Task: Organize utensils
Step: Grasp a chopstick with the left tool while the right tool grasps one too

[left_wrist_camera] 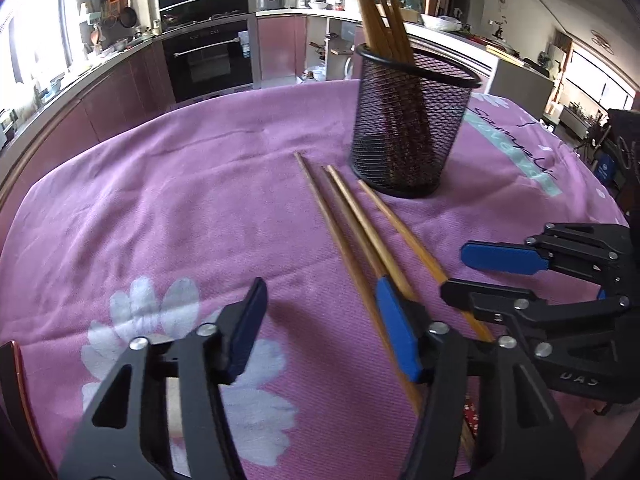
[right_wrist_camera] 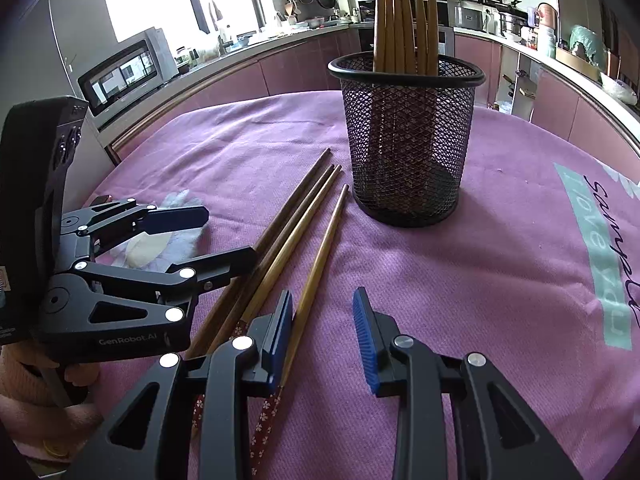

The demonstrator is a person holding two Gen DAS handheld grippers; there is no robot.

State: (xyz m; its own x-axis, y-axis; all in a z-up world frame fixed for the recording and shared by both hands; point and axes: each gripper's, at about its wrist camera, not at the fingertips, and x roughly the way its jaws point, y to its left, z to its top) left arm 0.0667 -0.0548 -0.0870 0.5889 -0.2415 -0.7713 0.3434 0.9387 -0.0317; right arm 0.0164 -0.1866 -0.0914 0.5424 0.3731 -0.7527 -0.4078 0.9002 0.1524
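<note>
**A:** Where are the utensils?

**B:** Four loose chopsticks (right_wrist_camera: 296, 248) lie side by side on the pink cloth (right_wrist_camera: 500, 264) covering the desk, running from the lower left of the right wrist view up toward the centre. Their tips end just short of the black mesh holder (right_wrist_camera: 408, 140), which stands upright at upper centre with more chopsticks (right_wrist_camera: 404, 20) upright inside it.

**A:** And the left gripper's fingers?

**B:** The left gripper (left_wrist_camera: 320, 328) has them spread, with nothing pinched. In its own view the right finger (left_wrist_camera: 396, 332) lies over the loose chopsticks; the left one sits over bare cloth.

**A:** The right gripper?

**B:** The right gripper (right_wrist_camera: 324, 340) is also parted and empty. Its left finger (right_wrist_camera: 280, 332) is just beside the rightmost chopstick, at the lower centre of the frame.

**A:** Anything else?

**B:** A hand in a pink sleeve (right_wrist_camera: 24, 392) shows at lower left.
</note>
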